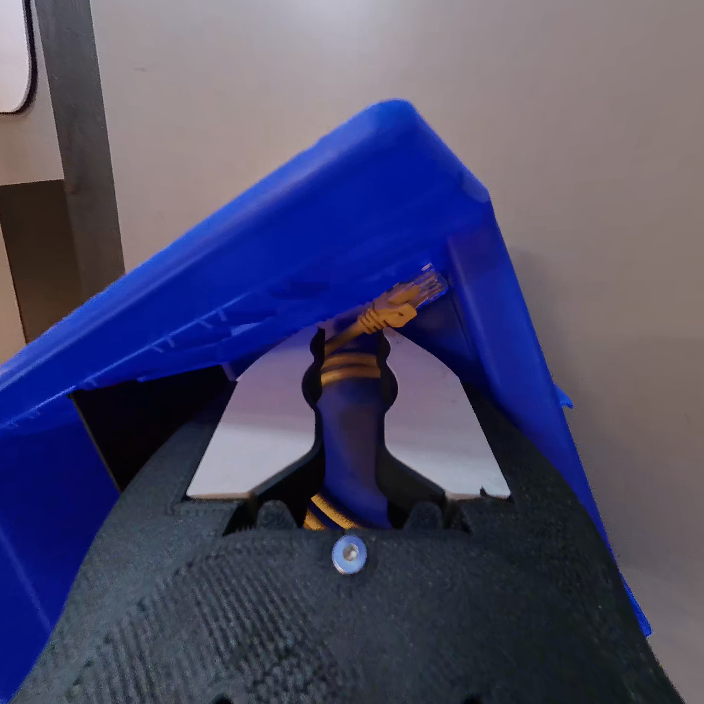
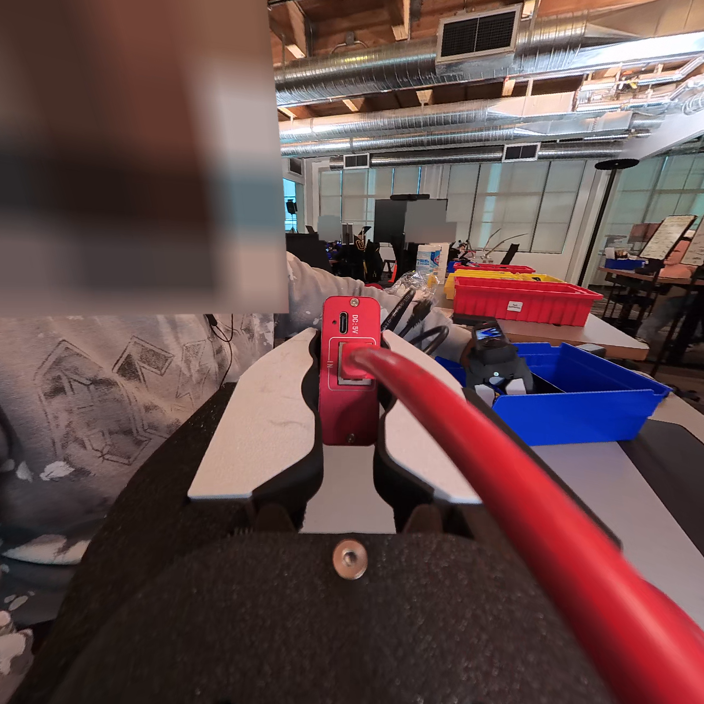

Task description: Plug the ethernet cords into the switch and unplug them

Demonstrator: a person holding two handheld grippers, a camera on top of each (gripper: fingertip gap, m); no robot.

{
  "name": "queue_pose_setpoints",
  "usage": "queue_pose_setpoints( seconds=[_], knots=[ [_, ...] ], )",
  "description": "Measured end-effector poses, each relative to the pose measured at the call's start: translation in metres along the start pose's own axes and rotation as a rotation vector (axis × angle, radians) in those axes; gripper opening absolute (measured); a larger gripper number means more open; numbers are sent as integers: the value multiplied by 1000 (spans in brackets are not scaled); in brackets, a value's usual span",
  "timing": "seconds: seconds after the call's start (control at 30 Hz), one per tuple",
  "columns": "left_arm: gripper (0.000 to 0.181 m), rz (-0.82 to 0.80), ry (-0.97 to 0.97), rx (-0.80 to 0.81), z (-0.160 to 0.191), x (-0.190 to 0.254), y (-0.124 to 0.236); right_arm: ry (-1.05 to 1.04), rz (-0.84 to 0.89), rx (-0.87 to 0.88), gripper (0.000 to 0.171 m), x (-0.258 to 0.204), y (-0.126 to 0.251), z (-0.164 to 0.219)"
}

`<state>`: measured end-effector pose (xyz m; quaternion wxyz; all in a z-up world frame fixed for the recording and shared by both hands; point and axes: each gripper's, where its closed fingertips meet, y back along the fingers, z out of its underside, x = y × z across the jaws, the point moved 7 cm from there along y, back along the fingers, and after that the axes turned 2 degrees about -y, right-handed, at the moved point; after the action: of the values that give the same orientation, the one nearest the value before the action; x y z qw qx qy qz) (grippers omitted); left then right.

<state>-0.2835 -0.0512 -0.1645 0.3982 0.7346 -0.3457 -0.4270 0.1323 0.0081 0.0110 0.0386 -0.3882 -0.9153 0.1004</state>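
Observation:
My right gripper (image 2: 348, 339) is shut on a small red switch (image 2: 348, 411) and holds it upright between the white pads (image 2: 266, 411). A thick red ethernet cord (image 2: 495, 476) is plugged into the switch's near port and runs off to the lower right. Black cords (image 2: 415, 320) stick out behind the switch. My left gripper (image 1: 350, 339) is inside a blue bin (image 1: 304, 236), shut on a coiled yellow ethernet cord (image 1: 348, 365). The cord's clear plug (image 1: 415, 293) lies against the bin's corner. The left gripper (image 2: 495, 369) also shows in the right wrist view, reaching into the bin (image 2: 571, 411).
A person's patterned grey sleeve (image 2: 95, 400) is close at the left. Red (image 2: 522, 301) and yellow (image 2: 495, 275) bins stand on the table behind, with a wipes tub (image 2: 428, 259). A pale wall (image 1: 495, 95) stands behind the blue bin.

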Motion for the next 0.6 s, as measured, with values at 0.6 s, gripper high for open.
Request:
queue_pose_setpoints(
  seconds=[0.6],
  knots=[
    [10,-209,194,299,-5,-26,84,27,68,24,26,0,-2,-7]
  ],
)
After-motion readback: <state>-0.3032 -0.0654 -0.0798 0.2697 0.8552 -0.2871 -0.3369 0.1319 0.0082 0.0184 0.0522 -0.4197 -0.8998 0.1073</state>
